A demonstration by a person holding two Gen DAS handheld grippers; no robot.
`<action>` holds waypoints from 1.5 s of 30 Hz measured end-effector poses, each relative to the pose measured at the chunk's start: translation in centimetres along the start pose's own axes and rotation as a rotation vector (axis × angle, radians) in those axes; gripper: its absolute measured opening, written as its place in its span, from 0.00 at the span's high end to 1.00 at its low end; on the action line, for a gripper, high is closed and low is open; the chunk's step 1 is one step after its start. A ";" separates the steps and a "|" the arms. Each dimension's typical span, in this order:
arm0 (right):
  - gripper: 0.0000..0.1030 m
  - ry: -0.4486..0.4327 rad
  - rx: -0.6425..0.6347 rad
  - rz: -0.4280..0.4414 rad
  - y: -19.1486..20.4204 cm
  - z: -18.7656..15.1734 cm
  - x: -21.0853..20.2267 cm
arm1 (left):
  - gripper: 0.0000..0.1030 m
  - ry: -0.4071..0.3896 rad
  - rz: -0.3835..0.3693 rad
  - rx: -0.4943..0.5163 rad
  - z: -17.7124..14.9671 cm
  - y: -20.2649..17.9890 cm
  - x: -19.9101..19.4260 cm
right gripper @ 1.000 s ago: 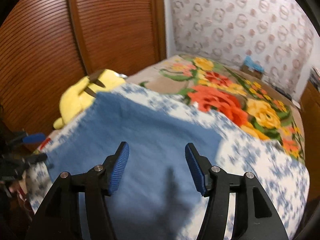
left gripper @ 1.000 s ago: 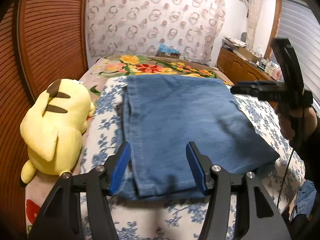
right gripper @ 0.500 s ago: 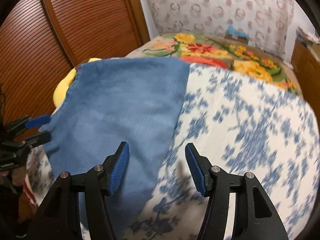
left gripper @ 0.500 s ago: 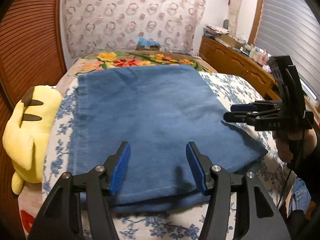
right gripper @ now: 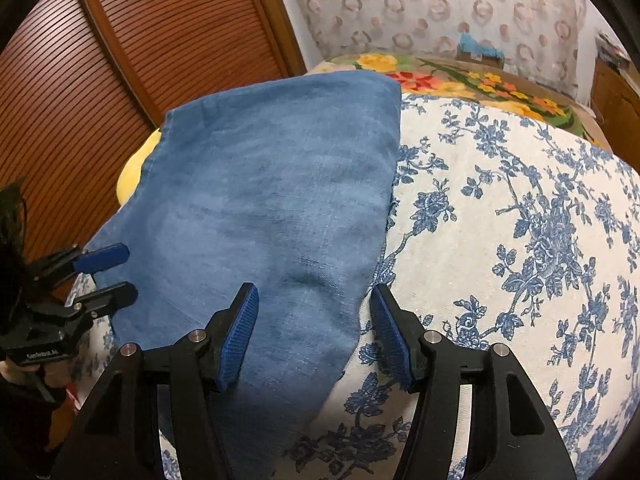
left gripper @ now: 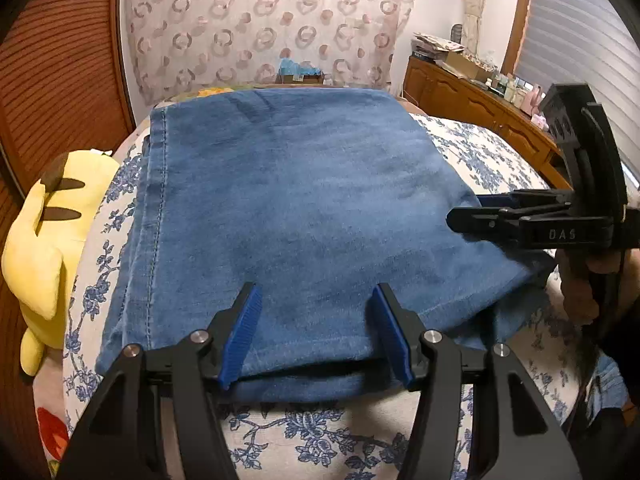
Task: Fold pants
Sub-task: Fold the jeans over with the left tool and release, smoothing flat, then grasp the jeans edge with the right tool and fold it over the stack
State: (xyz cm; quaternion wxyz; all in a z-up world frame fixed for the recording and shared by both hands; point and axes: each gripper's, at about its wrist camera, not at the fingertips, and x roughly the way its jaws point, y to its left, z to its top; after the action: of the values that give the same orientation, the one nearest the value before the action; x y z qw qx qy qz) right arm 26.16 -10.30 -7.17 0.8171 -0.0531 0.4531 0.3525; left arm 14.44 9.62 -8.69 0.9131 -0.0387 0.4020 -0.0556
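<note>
The blue denim pants (left gripper: 304,216) lie folded into a flat rectangle on the blue-flowered white bedcover (left gripper: 492,148). They also show in the right wrist view (right gripper: 272,208). My left gripper (left gripper: 314,332) is open and empty, low over the near folded edge of the pants. My right gripper (right gripper: 314,332) is open and empty, its jaws straddling the pants' right edge near a corner. In the left wrist view the right gripper (left gripper: 476,210) sits at the pants' right side. In the right wrist view the left gripper (right gripper: 116,276) sits at the pants' left edge.
A yellow plush toy (left gripper: 44,240) lies at the bed's left edge beside the pants. A wooden slatted door (right gripper: 120,72) stands behind it. A floral blanket (right gripper: 460,76) covers the far bed. A wooden dresser (left gripper: 480,100) with clutter stands right.
Both grippers have moved lower and closer to the pants. The left view has swung right, away from the plush toy. The right gripper has shifted to the pants' right edge. Both stayed open.
</note>
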 end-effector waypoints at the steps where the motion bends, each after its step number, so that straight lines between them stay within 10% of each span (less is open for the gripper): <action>1: 0.41 0.000 -0.004 0.001 0.1 0.0 0.0 | 0.45 -0.004 0.004 0.007 -0.1 -0.1 0.0; 17: 0.90 -0.052 -0.025 0.085 0.9 0.7 -1.6 | 0.45 -0.040 0.022 0.038 -1.4 -0.2 -0.3; 45: 0.91 -0.134 -0.323 0.292 15.9 7.5 -1.2 | 0.45 -0.190 0.128 -0.143 -0.3 9.6 -10.8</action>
State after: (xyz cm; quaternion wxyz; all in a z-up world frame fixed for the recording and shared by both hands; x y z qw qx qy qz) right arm 21.09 3.98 1.86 0.7667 -0.0934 0.3383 0.5376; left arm 7.63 20.58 -2.08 0.9437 -0.0829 0.3182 0.0353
